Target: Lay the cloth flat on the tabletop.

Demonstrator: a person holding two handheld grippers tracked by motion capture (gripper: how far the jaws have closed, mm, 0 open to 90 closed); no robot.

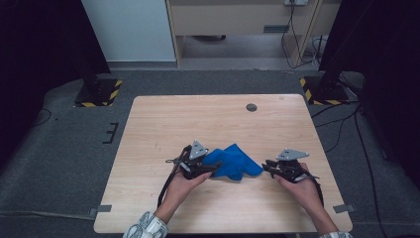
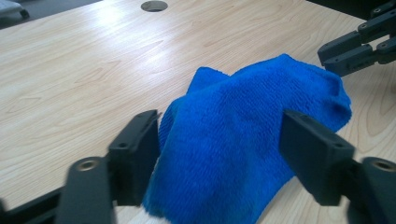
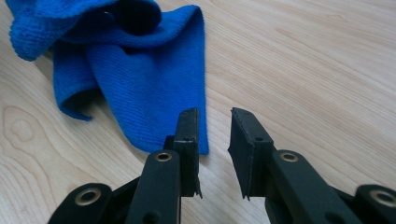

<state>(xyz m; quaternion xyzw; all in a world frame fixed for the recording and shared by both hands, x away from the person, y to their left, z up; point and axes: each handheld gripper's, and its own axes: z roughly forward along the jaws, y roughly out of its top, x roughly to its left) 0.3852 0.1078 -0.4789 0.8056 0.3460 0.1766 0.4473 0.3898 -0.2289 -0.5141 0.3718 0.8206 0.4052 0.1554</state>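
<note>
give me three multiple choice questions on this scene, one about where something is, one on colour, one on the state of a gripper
1. Where does the cloth lie on the table?
A. at the far edge by the round hole
B. near the person's edge, between the two grippers
C. hanging over the left edge

2. What colour is the cloth?
A. blue
B. red
C. white

3. How does the right gripper stand?
A. clamped on the cloth
B. fingers a little apart with nothing between them, beside the cloth's corner
C. holding a cup

Answers:
1. B, the high view shows it between the left gripper and the right one, near the person.
2. A, it is bright blue in every view.
3. B, the right gripper view shows bare table in the gap between the fingers.
</note>
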